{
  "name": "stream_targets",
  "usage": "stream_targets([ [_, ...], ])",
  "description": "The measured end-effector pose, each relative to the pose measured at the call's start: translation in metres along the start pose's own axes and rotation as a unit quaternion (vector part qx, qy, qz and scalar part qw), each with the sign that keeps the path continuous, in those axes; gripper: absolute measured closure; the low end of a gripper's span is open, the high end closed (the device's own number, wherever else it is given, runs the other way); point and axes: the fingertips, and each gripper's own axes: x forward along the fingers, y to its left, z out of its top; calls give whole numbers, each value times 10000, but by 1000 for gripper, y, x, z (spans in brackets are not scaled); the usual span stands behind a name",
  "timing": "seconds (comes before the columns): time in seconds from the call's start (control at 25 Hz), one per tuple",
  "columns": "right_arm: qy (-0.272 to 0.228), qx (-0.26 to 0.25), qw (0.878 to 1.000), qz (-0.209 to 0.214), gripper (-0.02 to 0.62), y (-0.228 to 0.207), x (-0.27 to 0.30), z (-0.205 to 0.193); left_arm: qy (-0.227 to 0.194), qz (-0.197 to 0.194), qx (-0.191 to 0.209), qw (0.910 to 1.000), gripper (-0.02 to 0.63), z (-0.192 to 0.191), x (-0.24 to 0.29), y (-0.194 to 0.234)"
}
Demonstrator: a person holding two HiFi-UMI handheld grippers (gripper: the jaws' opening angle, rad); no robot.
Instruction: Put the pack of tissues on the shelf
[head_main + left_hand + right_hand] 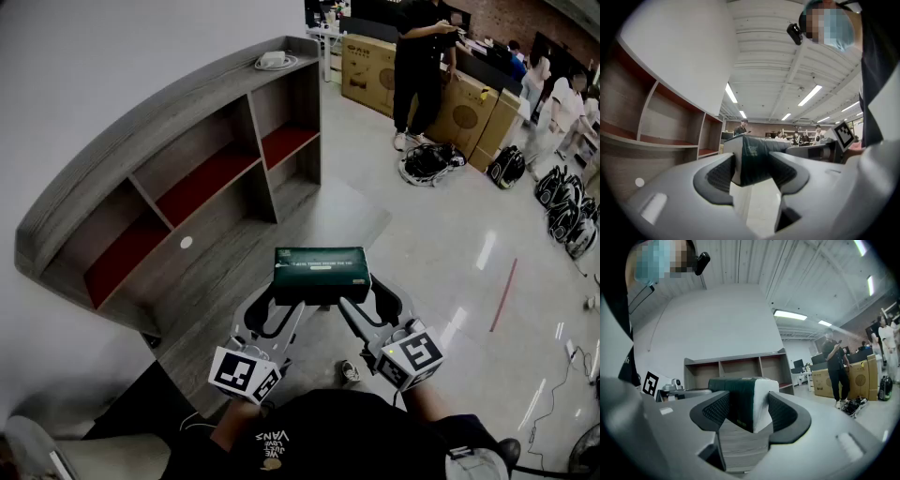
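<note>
A dark green pack of tissues (321, 272) with white ends hangs over the grey desk (234, 272), held at both short ends. My left gripper (279, 305) is shut on its left end and my right gripper (370, 300) on its right end. In the left gripper view the pack (757, 161) sits between the two black pads, and my left gripper (752, 171) clasps it. The right gripper view shows the pack (743, 401) wedged in my right gripper (747, 411). The grey shelf (206, 178) with red-lined compartments stands on the desk's far left side, and its compartments look bare.
A white object (273, 61) lies on the shelf's top. Cardboard boxes (367, 66) and several people stand on the floor beyond. Black bags (427, 161) lie on the tiles to the right. A person's shoe (349, 372) shows below the grippers.
</note>
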Motion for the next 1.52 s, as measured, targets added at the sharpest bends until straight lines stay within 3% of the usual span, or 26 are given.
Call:
stream_targets([
  [0.44, 24, 43, 9995, 307, 334, -47, 16, 2, 30, 222, -28, 9997, 356, -8, 43, -1],
  [1.08, 361, -33, 9937, 1062, 334, -109, 36, 7, -41, 965, -119, 9952, 357, -21, 99, -11],
  [1.52, 246, 28, 9964, 809, 334, -115, 91, 11, -31, 705, -39, 9975, 357, -14, 124, 44],
])
